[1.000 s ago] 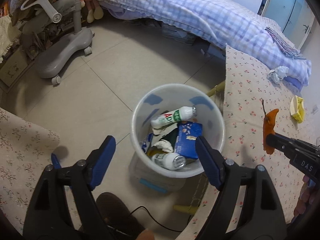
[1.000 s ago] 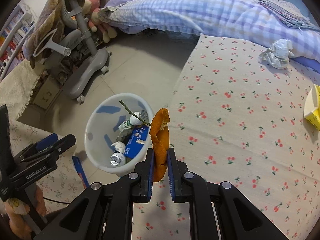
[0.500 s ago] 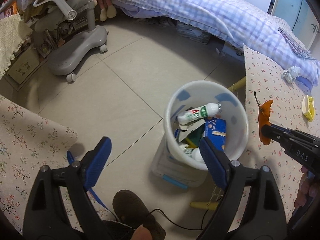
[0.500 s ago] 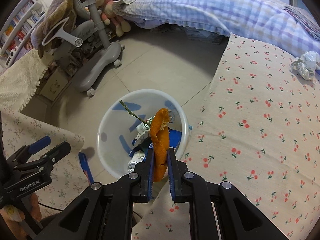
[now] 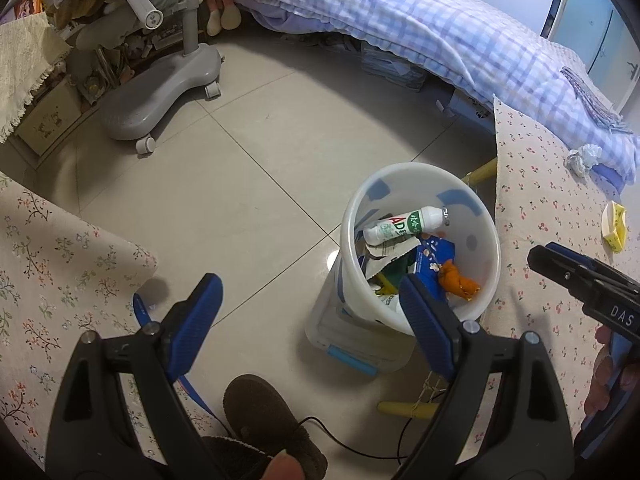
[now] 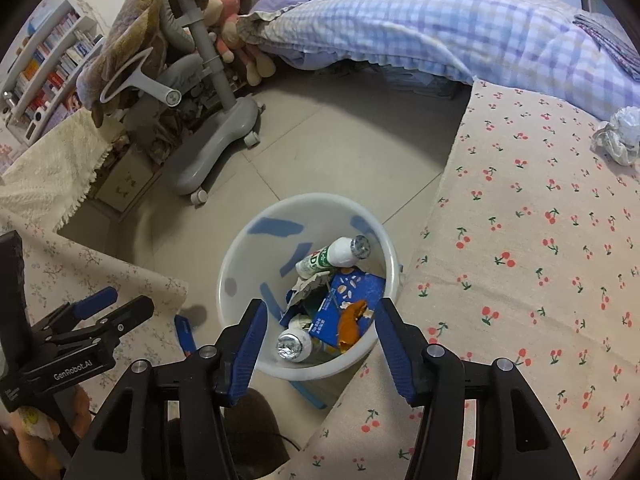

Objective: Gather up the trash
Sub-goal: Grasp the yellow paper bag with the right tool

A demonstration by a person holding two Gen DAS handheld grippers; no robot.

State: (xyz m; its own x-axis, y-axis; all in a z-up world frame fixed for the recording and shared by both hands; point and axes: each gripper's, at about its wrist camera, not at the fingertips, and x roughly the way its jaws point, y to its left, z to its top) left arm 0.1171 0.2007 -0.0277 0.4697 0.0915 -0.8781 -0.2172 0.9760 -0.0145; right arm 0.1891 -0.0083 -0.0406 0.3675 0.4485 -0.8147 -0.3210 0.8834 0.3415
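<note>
Our right gripper (image 6: pixel 320 336) is opening with nothing between its jaws, the orange peel (image 6: pixel 352 326) just dropped into the bin (image 6: pixel 240 256), left gripper (image 5: pixel 308 308) wide open and empty, crumpled tissue (image 6: pixel 618 134) likely next.

Bin on the floor, left of my table

Peel (image 6: pixel 353 326), bottle (image 6: pixel 334 258) and carton (image 6: pixel 344 300) lie in the bin (image 6: pixel 236 272); crumpled paper (image 6: pixel 618 134) on the table (image 6: pixel 540 280)

— Where is the orange peel (image 6: pixel 352 326)?
— Inside the white trash bin (image 6: pixel 240 256), lying curled on a blue carton (image 6: pixel 352 288), near the wall on the table's side.
— What else is in there?
— A white bottle (image 6: pixel 332 260) with a green label, tilted against the far wall, and a second bottle (image 6: pixel 294 346) lying foil end up.
</note>
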